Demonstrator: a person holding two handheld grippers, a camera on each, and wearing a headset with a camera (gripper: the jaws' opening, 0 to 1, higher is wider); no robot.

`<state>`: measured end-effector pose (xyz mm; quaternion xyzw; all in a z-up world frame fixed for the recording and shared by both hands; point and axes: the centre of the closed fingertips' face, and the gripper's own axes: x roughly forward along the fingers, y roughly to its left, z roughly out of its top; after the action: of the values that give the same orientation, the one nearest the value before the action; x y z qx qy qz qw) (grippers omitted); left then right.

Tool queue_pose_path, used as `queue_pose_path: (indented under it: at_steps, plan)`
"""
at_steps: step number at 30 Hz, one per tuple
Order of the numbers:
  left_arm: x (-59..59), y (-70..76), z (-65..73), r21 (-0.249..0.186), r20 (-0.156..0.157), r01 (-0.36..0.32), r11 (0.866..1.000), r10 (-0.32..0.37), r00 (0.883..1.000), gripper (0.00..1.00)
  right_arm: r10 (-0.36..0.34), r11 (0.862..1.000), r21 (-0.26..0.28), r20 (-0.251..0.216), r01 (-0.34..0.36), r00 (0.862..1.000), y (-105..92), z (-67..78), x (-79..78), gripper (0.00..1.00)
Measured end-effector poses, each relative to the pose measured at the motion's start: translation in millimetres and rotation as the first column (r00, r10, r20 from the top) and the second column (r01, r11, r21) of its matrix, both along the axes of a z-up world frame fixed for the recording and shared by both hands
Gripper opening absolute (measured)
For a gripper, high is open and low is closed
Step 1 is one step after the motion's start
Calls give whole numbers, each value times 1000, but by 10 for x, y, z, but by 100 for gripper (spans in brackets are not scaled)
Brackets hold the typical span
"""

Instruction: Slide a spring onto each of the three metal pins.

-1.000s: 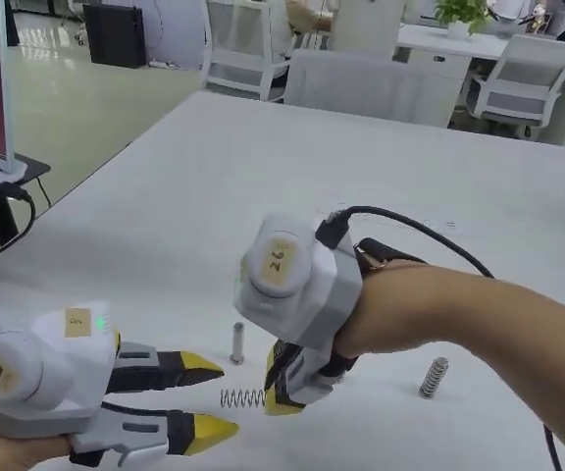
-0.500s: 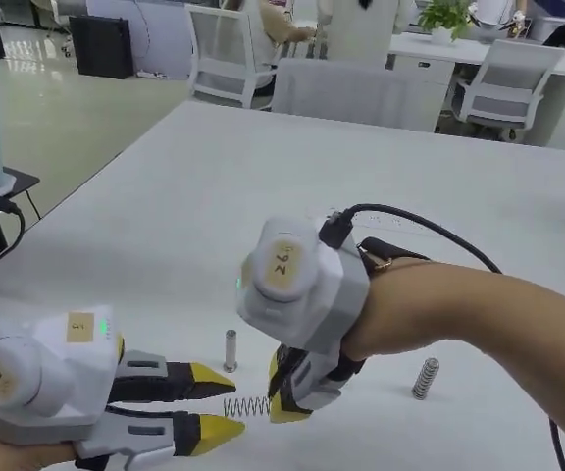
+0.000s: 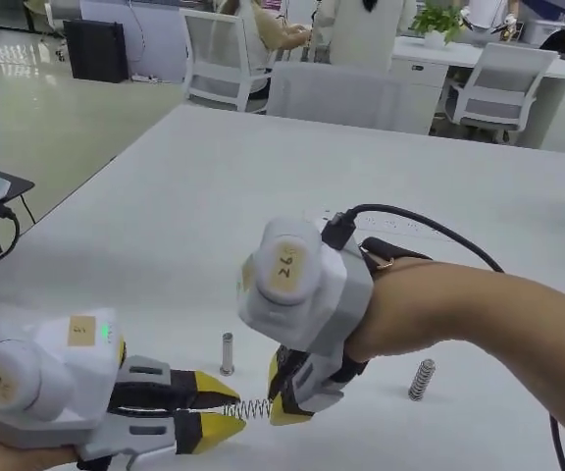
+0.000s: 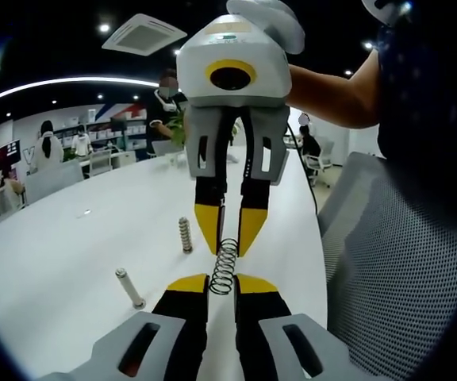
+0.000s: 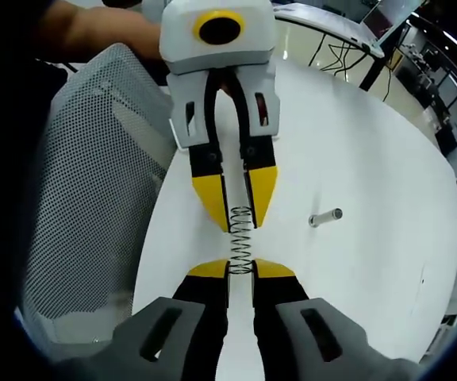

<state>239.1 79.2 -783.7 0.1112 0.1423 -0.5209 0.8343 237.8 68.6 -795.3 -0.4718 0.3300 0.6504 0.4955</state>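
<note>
A thin bare spring point(image 3: 255, 406) stretches level between my two grippers, just above the white table point(image 3: 263, 196). My right gripper point(image 3: 282, 412) pinches its right end. The left gripper point(image 3: 233, 408) has its yellow jaws closed around the other end. In the left gripper view the spring point(image 4: 224, 266) runs from my left gripper point(image 4: 222, 282) up into the right gripper point(image 4: 231, 236). One bare metal pin point(image 3: 227, 353) stands upright just behind the spring. To the right stands a second spring point(image 3: 420, 379), upright as if on a pin.
A black cable point(image 3: 430, 231) trails from the right gripper across the table. Grey office chairs point(image 3: 346, 93) stand beyond the far edge. A mesh chair back point(image 5: 86, 175) sits close by in the right gripper view.
The left gripper's jaws, wide open a second ago, have moved right and closed around the spring's free end. The right gripper has kept hold of the spring, which has lifted slightly.
</note>
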Motion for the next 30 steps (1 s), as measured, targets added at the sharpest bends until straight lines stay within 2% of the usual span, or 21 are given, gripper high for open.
queue_pose_path:
  at_steps: [7, 11, 13, 19, 30]
  plan:
    - [-13, -3, -3, 1, -4, 10, 1000, -10, 1000, 4, 5, 1000, -1, 4, -5, 1000, 4, 1, -5, 8]
    - [-52, -12, -9, -1, -21, 29, 1000, -29, 999, 2, 1, 1000, 4, 3, -1, 1000, 2, 8, -1, 8]
    - [-48, -11, -5, -4, -20, 26, 1000, -26, 999, 2, -1, 1000, 7, -12, 1, 1000, -6, 10, -18, 8]
    - [-66, -29, 1, -4, -19, 34, 999, -34, 999, 2, 5, 1000, 3, -18, -5, 1000, -25, -13, -41, 9]
    - [-95, -62, 112, -29, -6, 42, 999, -43, 999, 2, 2, 1000, 2, -29, -2, 1000, -50, -58, -50, 11]
